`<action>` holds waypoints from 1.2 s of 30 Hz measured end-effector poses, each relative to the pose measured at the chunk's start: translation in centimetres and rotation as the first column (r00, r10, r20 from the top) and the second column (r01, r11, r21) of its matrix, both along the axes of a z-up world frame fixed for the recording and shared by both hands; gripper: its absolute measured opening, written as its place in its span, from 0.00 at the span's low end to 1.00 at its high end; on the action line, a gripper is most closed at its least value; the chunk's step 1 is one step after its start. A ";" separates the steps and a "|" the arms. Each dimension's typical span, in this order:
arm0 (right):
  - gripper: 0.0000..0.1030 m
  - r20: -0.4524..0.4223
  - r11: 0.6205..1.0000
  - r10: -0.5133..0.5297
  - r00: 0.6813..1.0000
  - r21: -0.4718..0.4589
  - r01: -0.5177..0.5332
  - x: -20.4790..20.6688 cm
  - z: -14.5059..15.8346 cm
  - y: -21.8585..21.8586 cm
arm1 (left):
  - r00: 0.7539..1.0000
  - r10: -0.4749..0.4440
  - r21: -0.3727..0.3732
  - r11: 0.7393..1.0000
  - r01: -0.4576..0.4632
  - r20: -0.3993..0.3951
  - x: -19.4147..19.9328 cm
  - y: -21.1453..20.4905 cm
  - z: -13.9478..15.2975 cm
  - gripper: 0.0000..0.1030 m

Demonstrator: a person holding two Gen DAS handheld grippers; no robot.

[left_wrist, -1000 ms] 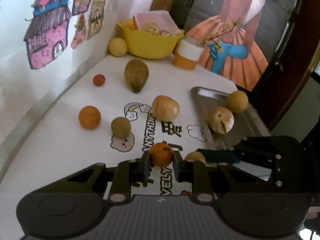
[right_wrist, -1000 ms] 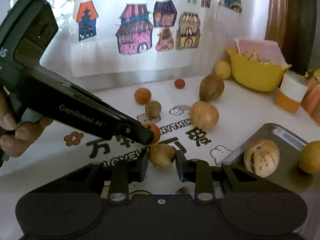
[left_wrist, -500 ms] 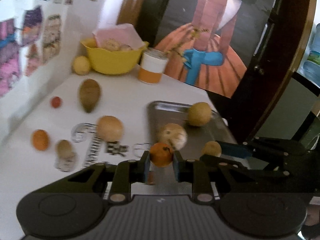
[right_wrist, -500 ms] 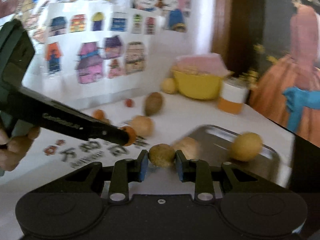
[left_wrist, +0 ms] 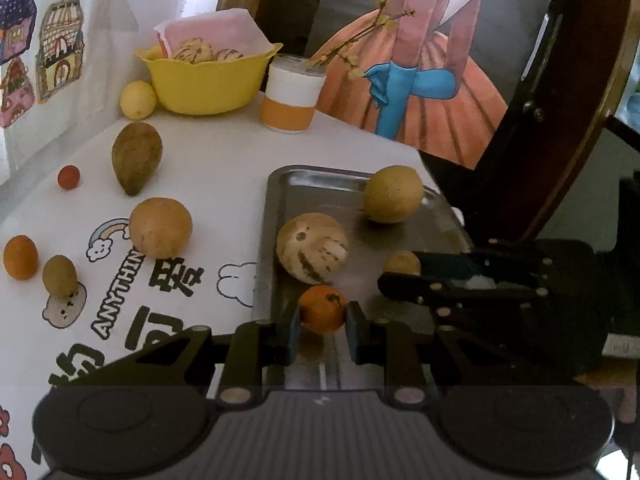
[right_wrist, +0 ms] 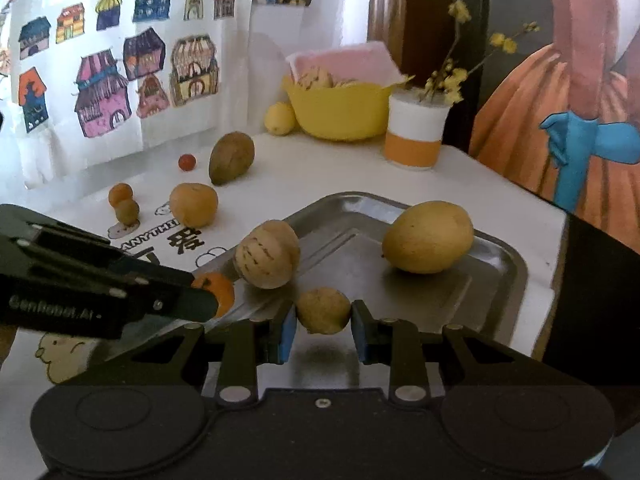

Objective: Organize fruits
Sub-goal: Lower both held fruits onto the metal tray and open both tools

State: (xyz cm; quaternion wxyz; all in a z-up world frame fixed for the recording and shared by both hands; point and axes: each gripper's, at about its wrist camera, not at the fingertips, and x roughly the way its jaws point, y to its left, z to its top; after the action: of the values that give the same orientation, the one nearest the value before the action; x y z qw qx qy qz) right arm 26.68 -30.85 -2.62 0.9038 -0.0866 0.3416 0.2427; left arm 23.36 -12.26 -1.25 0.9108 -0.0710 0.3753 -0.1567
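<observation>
Two grippers are over the metal tray (left_wrist: 276, 216) at once, each with a fruit pinched between its fingers. The left gripper (left_wrist: 322, 322) is clamped on a small orange (left_wrist: 322, 308), held level over the tray's near edge, just in front of the striped melon (left_wrist: 312, 252). In the right wrist view it comes in from the left as a long black bar, angled slightly down, with the orange (right_wrist: 218, 290) poking out at its tip.

The right gripper (right_wrist: 323, 326) is closed on a small brownish-yellow fruit (right_wrist: 323, 310), held over the middle of the tray with a soft shadow on the metal under it, so it looks lifted clear, though I can't say that for sure. From the left wrist view the right gripper (left_wrist: 400, 276) reaches in from the right side, roughly level, with that fruit (left_wrist: 402, 262) at its tip.

Already lying in the tray: the striped melon and a big yellow-green fruit (right_wrist: 428, 236) toward the far side, well apart from each other.

Still out on the white bench (left_wrist: 224, 152), left of the tray: a round tan fruit (left_wrist: 160, 227), a pointed brown one (left_wrist: 136, 156), a tiny red one (left_wrist: 68, 177), another small orange (left_wrist: 20, 257) and a small olive-coloured fruit (left_wrist: 60, 277) just beside it. At the back sit a yellow bowl (left_wrist: 208, 80), a lemon (left_wrist: 137, 99) touching or nearly touching it, and a white-and-orange cup (left_wrist: 290, 98).
</observation>
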 end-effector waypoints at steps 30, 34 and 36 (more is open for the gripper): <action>0.97 0.188 0.993 -0.118 0.975 0.019 0.116 -5.4 4.6 -1.4 | 0.995 0.059 -0.080 0.995 -0.053 0.084 -4.3 2.9 4.1 0.92; 0.99 0.217 0.980 -0.199 0.956 0.062 0.190 -8.7 6.7 -2.2 | 0.991 0.066 -0.094 0.994 -0.056 0.113 -6.7 4.3 5.5 0.97; 0.99 0.223 0.973 -0.229 0.948 0.084 0.215 -10.7 7.6 -2.4 | 0.992 0.057 -0.109 0.993 -0.044 0.112 -7.9 4.9 6.0 0.98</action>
State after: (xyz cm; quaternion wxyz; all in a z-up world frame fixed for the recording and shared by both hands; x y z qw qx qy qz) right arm 15.99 -33.23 4.95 0.9612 -0.0487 0.2342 0.1377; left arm 15.46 -7.36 4.73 0.9295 -0.1195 0.3115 -0.1570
